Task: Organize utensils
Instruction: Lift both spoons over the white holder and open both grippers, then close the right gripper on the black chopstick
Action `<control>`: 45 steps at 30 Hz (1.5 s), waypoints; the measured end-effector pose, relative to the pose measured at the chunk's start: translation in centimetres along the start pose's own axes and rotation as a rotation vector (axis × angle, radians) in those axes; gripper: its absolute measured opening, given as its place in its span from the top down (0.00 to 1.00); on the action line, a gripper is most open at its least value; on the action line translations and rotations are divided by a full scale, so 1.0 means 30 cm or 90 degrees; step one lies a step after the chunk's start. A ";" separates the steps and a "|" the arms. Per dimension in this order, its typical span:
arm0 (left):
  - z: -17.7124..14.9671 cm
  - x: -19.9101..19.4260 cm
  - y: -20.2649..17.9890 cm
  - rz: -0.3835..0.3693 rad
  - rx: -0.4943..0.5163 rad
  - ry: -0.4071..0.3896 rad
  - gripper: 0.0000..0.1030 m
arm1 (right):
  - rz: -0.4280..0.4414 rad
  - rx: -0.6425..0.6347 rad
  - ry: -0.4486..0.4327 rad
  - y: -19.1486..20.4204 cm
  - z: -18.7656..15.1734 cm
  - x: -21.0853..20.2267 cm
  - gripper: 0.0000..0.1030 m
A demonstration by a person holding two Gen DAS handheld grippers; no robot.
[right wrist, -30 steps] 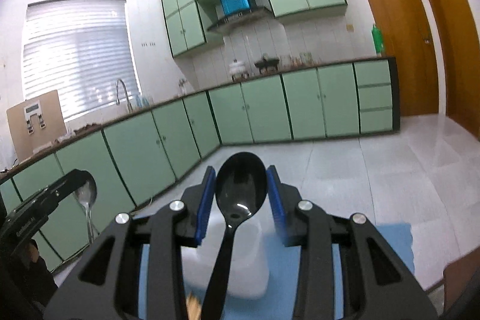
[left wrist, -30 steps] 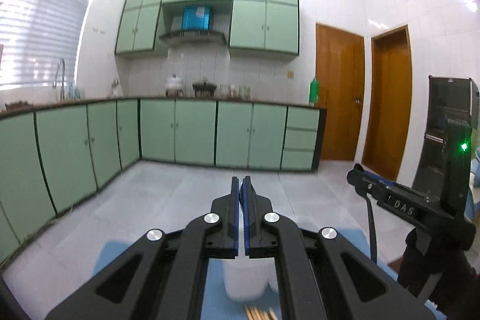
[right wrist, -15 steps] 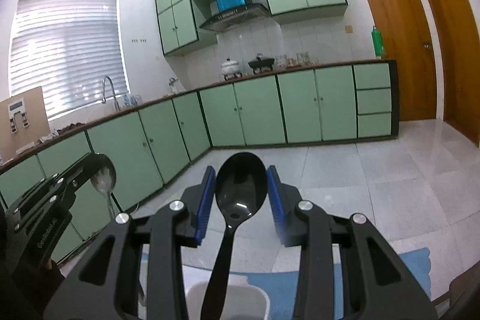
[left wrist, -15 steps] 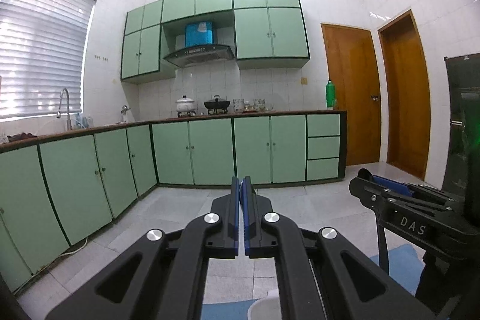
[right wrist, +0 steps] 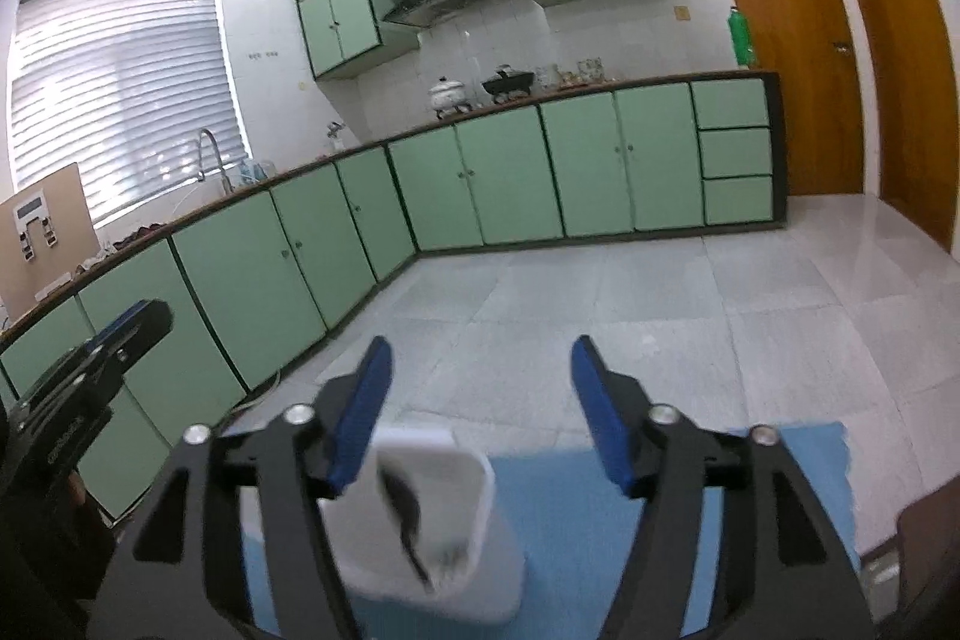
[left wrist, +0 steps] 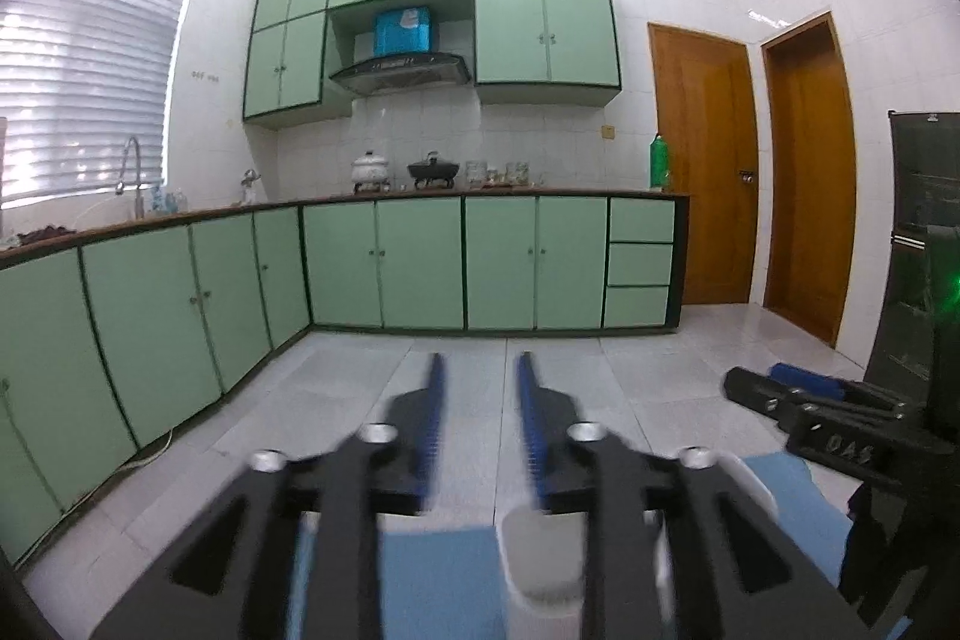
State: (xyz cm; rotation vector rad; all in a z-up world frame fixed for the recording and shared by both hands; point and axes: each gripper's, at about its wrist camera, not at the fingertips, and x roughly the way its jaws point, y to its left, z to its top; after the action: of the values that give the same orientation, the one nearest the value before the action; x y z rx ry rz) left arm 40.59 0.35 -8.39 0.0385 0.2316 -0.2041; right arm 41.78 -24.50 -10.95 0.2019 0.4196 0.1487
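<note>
Over the blue mat [right wrist: 780,466], both grippers low above the white holder cups. R gripper [right wrist: 480,388]: jaws opening, wide apart, nothing between the pads. Black spoon [right wrist: 408,514] sits in the white cup [right wrist: 432,514] just below, bowl end down inside, blurred. L gripper [left wrist: 480,412]: jaws opening too, gap clear, nothing held. A second white cup [left wrist: 540,550] shows below its fingers, contents can't tell.

Risks (judgement):
- Cup looks light; a finger clipping its rim on the way out could tip it and spill the spoon.
- Spoon blurred, prob. still settling. If it lands leaning on the rim it may topple out or pull the cup over.
- The two grippers are near each other; could knock together if both lift at once.
- L side: no utensil seen under it, so whether its drop landed in a cup is unconfirmed.

Vs earlier frames:
- R had the black spoon clamped upright betw. the pads; now released, spoon down in the cup.
- L pads were pressed together; now parted. A metal spoon showed at the L gripper from the R view earlier; not visible now.
- Both views sit lower, cups closer underneath.
</note>
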 end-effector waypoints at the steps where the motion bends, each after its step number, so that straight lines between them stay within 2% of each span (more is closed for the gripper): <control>1: -0.012 -0.034 0.004 0.005 -0.005 0.011 0.54 | -0.001 0.003 0.004 -0.004 -0.014 -0.029 0.33; 5: -0.096 -0.175 0.019 0.000 -0.031 0.066 0.39 | -0.008 0.012 0.045 0.002 -0.115 -0.172 0.22; 8: -0.216 -0.285 0.024 0.009 -0.048 0.147 0.32 | -0.025 -0.005 0.092 0.027 -0.232 -0.270 0.18; 14: -0.449 -0.418 0.018 0.024 -0.055 0.284 0.30 | -0.060 -0.016 0.209 0.086 -0.484 -0.411 0.18; 17: -0.529 -0.471 0.009 0.037 -0.052 0.328 0.29 | -0.057 0.005 0.250 0.105 -0.575 -0.457 0.19; 20: -0.585 -0.511 0.002 0.049 -0.048 0.357 0.29 | -0.043 0.005 0.279 0.134 -0.644 -0.494 0.25; 24: -0.617 -0.547 -0.007 0.063 -0.044 0.373 0.27 | -0.023 -0.015 0.306 0.204 -0.701 -0.525 0.29; 29: -0.601 -0.549 -0.023 0.079 -0.030 0.374 0.26 | 0.003 -0.044 0.329 0.271 -0.732 -0.551 0.31; 33: -0.596 -0.554 -0.020 0.078 -0.030 0.373 0.26 | -0.020 -0.071 0.329 0.283 -0.731 -0.547 0.35; 40: -0.595 -0.566 -0.018 0.082 -0.032 0.373 0.25 | -0.085 -0.046 0.317 0.192 -0.708 -0.570 0.37; 42: -0.592 -0.564 -0.018 0.082 -0.032 0.372 0.25 | -0.069 -0.023 0.314 0.166 -0.705 -0.585 0.39; 44: -0.591 -0.566 -0.019 0.081 -0.033 0.374 0.25 | -0.031 0.000 0.310 0.160 -0.703 -0.605 0.46; 45: -0.592 -0.567 -0.021 0.082 -0.033 0.375 0.25 | -0.016 0.004 0.307 0.166 -0.704 -0.615 0.47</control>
State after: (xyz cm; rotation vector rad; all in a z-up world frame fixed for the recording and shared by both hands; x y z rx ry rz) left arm 20.27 4.17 -21.73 0.0618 0.8197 -0.0529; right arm 15.79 -19.62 -21.55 0.1654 0.9019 0.1720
